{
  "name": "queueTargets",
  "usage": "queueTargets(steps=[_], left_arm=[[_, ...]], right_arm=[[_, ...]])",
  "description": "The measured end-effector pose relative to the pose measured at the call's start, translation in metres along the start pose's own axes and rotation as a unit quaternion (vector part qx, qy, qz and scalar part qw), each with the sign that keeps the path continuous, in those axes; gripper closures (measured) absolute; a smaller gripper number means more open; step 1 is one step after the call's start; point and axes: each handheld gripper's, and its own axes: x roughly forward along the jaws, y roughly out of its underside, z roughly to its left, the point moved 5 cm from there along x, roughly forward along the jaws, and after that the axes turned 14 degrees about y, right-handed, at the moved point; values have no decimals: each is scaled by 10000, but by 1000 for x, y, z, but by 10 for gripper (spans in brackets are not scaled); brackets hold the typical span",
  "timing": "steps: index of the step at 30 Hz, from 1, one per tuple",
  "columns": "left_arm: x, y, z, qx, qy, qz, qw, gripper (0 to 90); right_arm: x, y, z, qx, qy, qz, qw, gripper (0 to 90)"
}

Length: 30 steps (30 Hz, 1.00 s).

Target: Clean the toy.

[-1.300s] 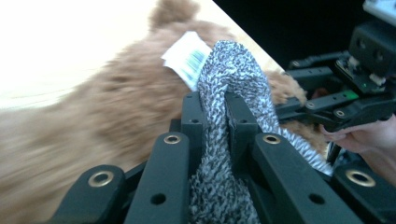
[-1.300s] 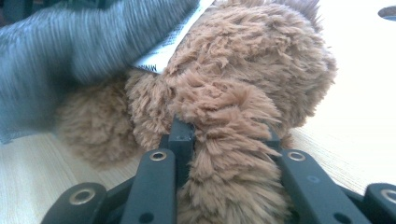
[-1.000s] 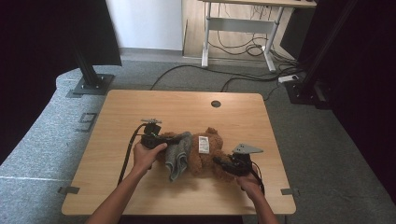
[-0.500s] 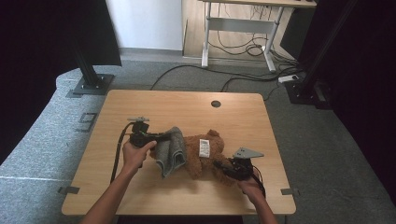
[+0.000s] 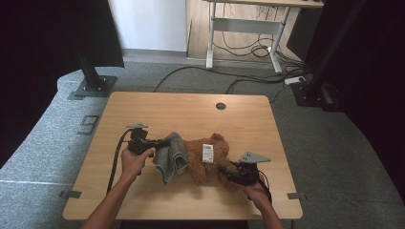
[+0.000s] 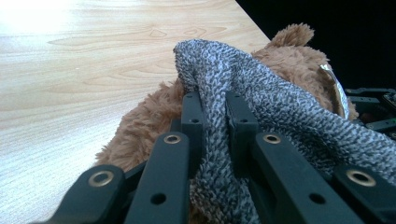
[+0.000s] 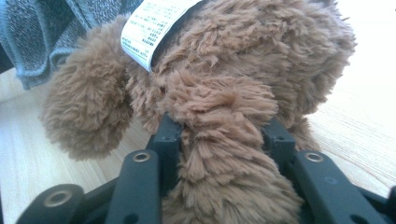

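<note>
Heads up, your left gripper (image 6: 211, 116) is clamped down tight on a fold of the grey knit garment (image 5: 170, 155), with the cloth bunched right between the pads. Your right gripper (image 7: 219, 133) has just been opening its jaws, and the teddy bear's limb (image 7: 224, 154) sits between them. I'd say the fur fills the gap but the pinch looks soft now, not a firm hold.

That's where I'd worry. If you pull the knit off to the left while the right side is slack, the whole brown teddy bear (image 5: 205, 162) will probably drag along with it instead of staying put, and you'll just slide the toy across the wooden table (image 5: 191, 112). The other risk is that the knit is stretchy, so a hard tug on that one fold could snag on the bear's body and pop out of your left jaws.

The bear lies near the front middle of the table, between your two hands. Its long axis runs roughly left to right, the garment end toward your left hand and the free limbs toward your right. The white care label (image 5: 207, 152) faces up. I can't tell which end the head is on.
</note>
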Motion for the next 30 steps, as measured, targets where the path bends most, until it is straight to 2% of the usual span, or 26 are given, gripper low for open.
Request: queueTargets(steps=[3, 8, 12, 20, 24, 27, 30], left_arm=[[-1, 1, 0, 23, 14, -18, 10000, 802], [-1, 5, -2, 101, 38, -41, 9999, 803], [-1, 8, -3, 158, 51, -52, 9998, 804], [-2, 11, -4, 183, 91, -87, 9998, 804], [-2, 13, -5, 182, 105, -99, 9997, 804], [-1, 15, -6, 201, 100, -119, 9997, 805], [-2, 18, -7, 179, 143, -134, 9996, 806]], right_arm=[[-1, -3, 1, -38, 13, -1, 10000, 519], [-4, -11, -1, 64, 62, -62, 9999, 416], [-5, -25, -6, 156, 57, -145, 9998, 384], [12, -56, -5, 254, 152, -153, 9994, 307], [24, -58, -2, 228, 242, 44, 9994, 251], [28, -55, 0, 150, 331, 154, 9992, 264], [26, -50, 6, -16, 401, 139, 9991, 354]])
